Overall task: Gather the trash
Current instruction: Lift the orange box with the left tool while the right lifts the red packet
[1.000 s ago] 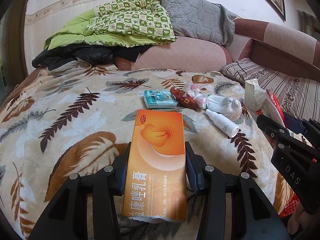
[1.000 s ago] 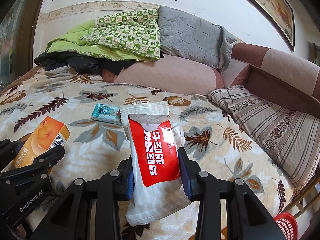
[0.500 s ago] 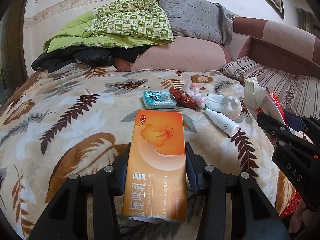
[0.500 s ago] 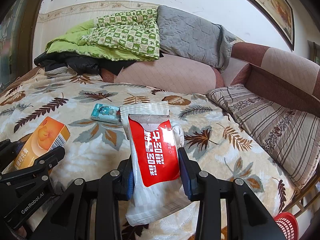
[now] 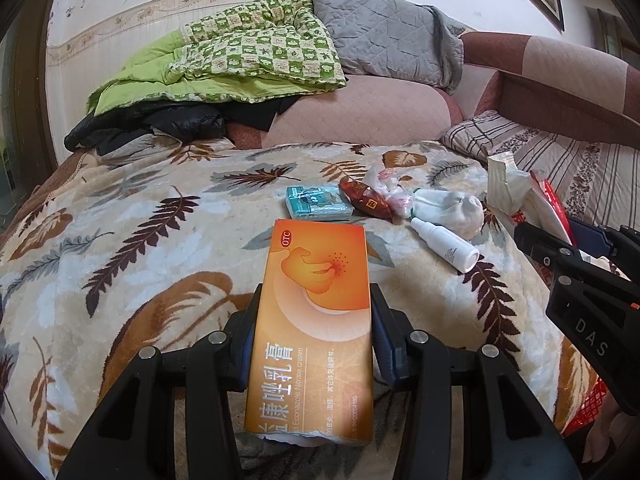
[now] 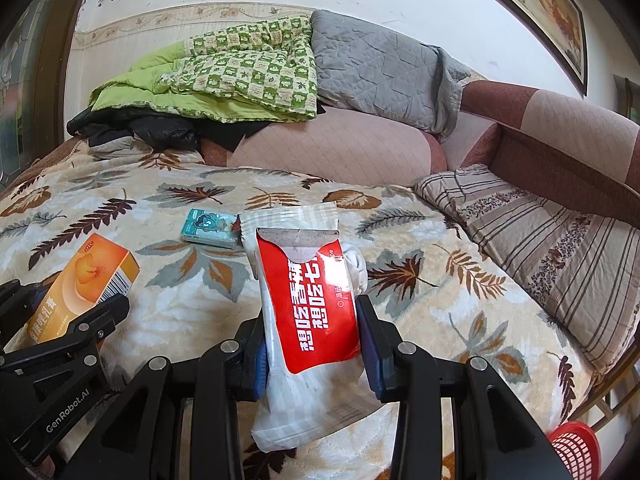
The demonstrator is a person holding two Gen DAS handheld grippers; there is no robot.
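Above the leaf-patterned bed blanket [image 5: 120, 240], the left hand-held gripper [image 5: 314, 340] is clamped on the long sides of an orange cream box [image 5: 316, 320], which is clear of the bedding. Ahead of it (left to right) lie a teal tissue pack [image 5: 318, 206], a dark red wrapper [image 5: 366, 202], a crumpled white wad [image 5: 448, 210] and a white bottle [image 5: 446, 244]. Further right, the right hand-held gripper [image 6: 312, 344] grips a red-and-white wipes pouch [image 6: 308, 312] upright above the blanket, with a red basket [image 6: 576, 452] at the bed's lower right edge.

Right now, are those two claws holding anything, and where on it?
Left gripper clamps the orange box by its long sides, near the middle. Right gripper pinches the red-and-white packet at its sides.
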